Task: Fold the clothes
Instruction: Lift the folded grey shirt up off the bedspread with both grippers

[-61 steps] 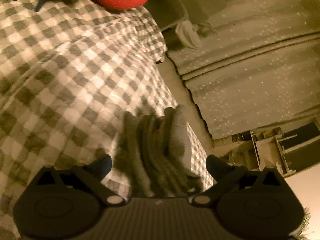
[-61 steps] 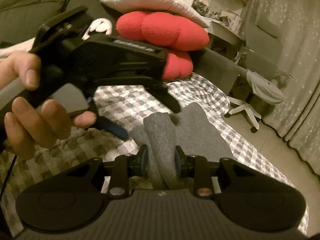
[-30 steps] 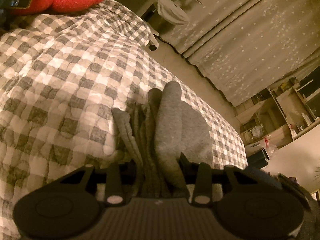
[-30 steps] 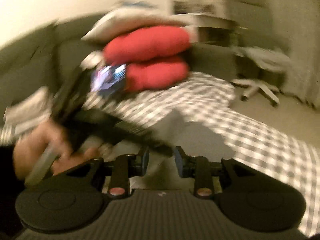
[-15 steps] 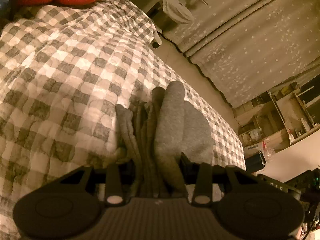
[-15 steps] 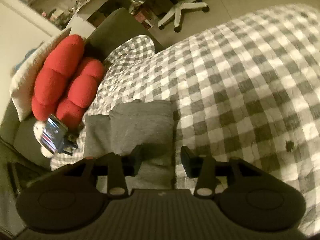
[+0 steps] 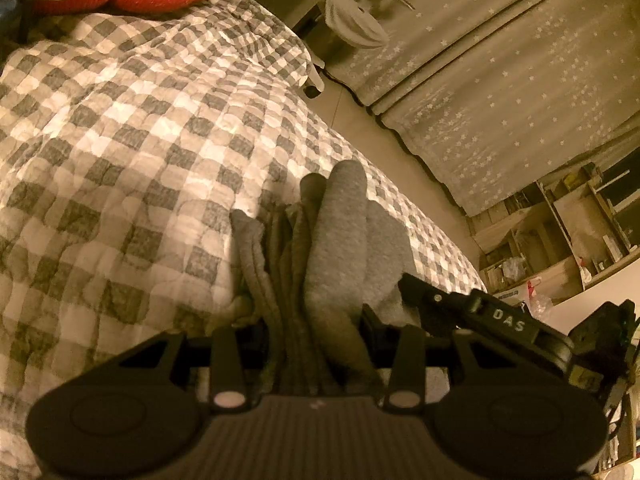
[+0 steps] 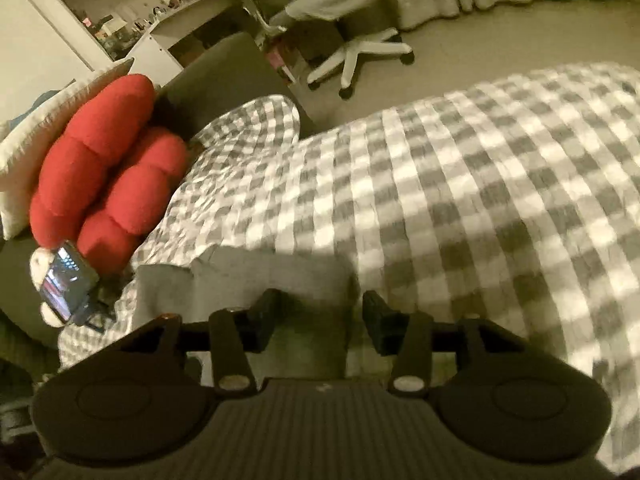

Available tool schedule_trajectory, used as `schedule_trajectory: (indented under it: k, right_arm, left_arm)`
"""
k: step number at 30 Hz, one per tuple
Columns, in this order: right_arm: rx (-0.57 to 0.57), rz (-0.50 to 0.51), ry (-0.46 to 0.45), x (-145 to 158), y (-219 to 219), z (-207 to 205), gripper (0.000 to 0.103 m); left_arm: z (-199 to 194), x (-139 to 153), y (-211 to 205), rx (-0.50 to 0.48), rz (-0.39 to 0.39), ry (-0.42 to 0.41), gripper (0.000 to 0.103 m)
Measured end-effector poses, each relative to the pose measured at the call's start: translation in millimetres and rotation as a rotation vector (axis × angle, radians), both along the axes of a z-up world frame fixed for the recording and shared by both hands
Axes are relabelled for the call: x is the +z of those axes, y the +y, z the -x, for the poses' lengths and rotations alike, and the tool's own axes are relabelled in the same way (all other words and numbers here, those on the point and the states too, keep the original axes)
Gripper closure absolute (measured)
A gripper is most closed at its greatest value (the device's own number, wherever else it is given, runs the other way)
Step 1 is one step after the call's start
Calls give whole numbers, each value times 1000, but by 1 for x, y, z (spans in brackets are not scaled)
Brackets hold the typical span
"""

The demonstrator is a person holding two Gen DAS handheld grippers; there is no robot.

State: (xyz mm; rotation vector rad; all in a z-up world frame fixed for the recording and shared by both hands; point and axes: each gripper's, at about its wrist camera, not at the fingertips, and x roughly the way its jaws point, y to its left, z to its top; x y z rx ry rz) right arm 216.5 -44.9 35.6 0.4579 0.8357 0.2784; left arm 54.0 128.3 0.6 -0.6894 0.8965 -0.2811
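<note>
Grey garment [image 7: 340, 248] lies bunched on the checked quilt [image 7: 120, 140]; our left gripper [image 7: 314, 330] clamps its layers, right gripper [image 8: 316, 316] straddles its edge unclosed. We advise gripping evenly, keeping edges aligned.

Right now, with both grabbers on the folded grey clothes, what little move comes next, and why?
Probably lower the bundle flat onto the checked quilt, then open the jaws. The left gripper is clamped on the bunched folded grey garment, and the right gripper straddles its edge, though whether it pinches is unclear. The layers look stacked, so setting it down seems the natural next step.
</note>
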Motion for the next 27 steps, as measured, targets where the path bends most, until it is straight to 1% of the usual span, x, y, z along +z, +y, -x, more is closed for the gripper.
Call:
schedule_trajectory:
  k: [3,6,7,10,12,14,18,21,24,27]
  right_arm:
    - [-15,-23,4,1,-4,1,55]
    - [-28,-82,22,6,-13,4,54]
    - [-15,-96,29,7,-14,7,50]
    - [48,-123,55,11,-13,17,49]
    - [70,-135,73,12,-12,26,47]
    - [87,-143,85,14,-14,35,42]
    - [122,-213,139,3,-15,43,38]
    - [120,-243,156,-2,-14,42,37]
    - [113,-274,146,-5,-14,42,34]
    - [113,-247,120,-4,-9,43,34]
  left_arm:
    - [-2,-2,3,1,27,15,58]
    - [-3,-2,3,1,31,18,58]
    - [-3,-2,3,1,29,18,58]
    - [-3,-1,2,2,25,18,58]
    - [-2,-1,2,2,23,18,58]
    - [-2,-1,2,4,22,16,58]
    - [-3,-2,2,3,24,16,58]
    - [-4,-3,2,3,23,14,58]
    - [-4,-4,2,5,20,12,58]
    - [-4,-4,1,6,17,7,58]
